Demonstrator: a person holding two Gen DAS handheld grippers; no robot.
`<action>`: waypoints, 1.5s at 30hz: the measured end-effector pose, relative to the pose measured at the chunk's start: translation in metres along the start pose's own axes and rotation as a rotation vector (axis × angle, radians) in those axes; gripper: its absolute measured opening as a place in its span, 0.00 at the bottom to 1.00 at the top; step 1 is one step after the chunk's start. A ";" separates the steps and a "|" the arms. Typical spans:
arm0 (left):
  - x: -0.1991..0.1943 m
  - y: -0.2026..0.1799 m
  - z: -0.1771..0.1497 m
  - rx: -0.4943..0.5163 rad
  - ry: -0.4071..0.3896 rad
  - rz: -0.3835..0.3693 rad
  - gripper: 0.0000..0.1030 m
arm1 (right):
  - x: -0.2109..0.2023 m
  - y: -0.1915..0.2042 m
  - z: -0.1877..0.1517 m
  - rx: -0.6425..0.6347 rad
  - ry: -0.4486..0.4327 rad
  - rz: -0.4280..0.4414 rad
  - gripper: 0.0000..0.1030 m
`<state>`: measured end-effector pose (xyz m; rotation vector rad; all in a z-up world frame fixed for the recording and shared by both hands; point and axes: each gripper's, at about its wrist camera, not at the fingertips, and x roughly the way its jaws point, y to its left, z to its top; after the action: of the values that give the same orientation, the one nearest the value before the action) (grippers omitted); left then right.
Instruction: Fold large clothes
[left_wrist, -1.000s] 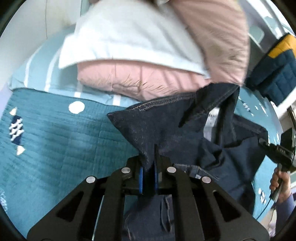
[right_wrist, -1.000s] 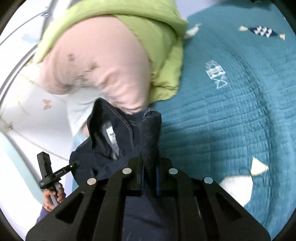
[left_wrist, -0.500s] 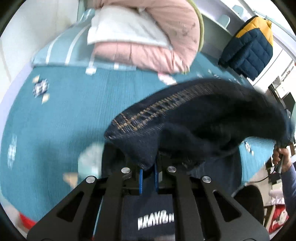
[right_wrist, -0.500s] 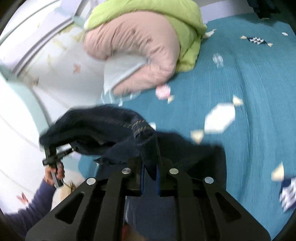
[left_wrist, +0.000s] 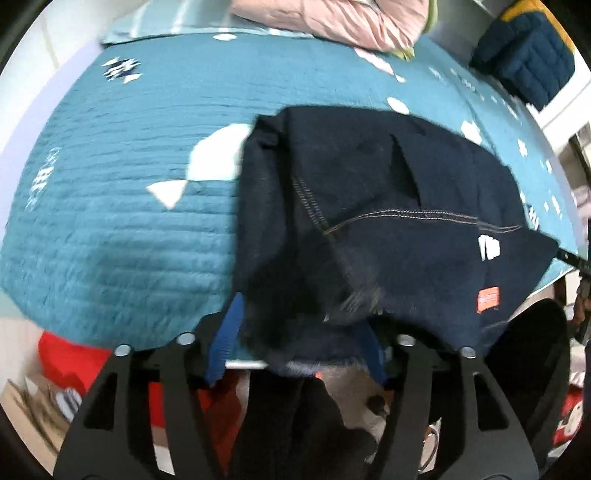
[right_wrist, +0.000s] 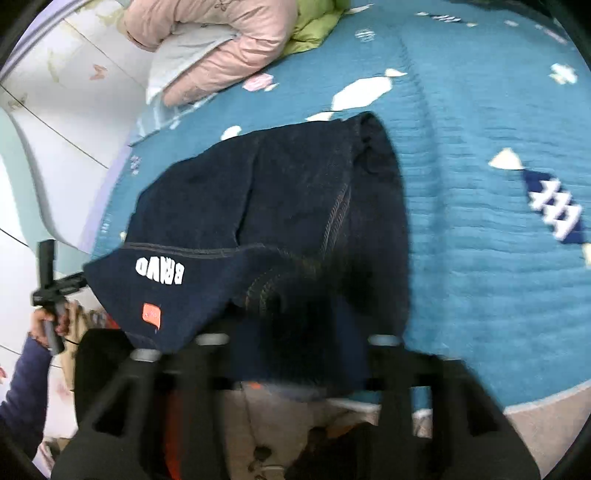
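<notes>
A dark navy denim garment (left_wrist: 388, 206) with white letters and an orange tag lies folded over on the teal bedspread (left_wrist: 122, 206), its near edge hanging over the bed's front edge. My left gripper (left_wrist: 299, 343) is open, blue pads spread, with the garment's hem draped loosely between the fingers. In the right wrist view the garment (right_wrist: 266, 218) covers my right gripper (right_wrist: 295, 350), whose fingers stand wide apart, open, under the cloth edge. The image is motion-blurred.
Pink, white and green bedding (right_wrist: 221, 48) is piled at the head of the bed. A navy and yellow jacket (left_wrist: 528, 48) hangs at the far right. A red object (left_wrist: 74, 362) sits below the bed's edge. The other hand-held gripper (right_wrist: 51, 288) shows at the left.
Both grippers pulled back toward the bed's front edge and opened, letting go of the garment. The garment, lifted in the air before, now lies folded on the bedspread.
</notes>
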<state>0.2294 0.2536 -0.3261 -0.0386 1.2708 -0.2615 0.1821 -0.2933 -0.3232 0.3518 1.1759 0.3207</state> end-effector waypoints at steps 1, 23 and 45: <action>-0.008 0.003 -0.001 -0.007 -0.014 0.008 0.63 | -0.011 0.000 -0.003 -0.005 -0.008 -0.004 0.55; 0.071 -0.063 0.016 -0.008 0.162 0.152 0.83 | 0.084 -0.006 -0.019 0.176 0.134 -0.080 0.00; 0.085 0.002 0.157 -0.339 0.020 -0.113 0.82 | 0.077 -0.081 0.127 0.476 -0.102 0.125 0.42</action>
<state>0.4019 0.2190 -0.3594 -0.3994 1.3236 -0.1405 0.3334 -0.3466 -0.3791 0.8496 1.1249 0.1250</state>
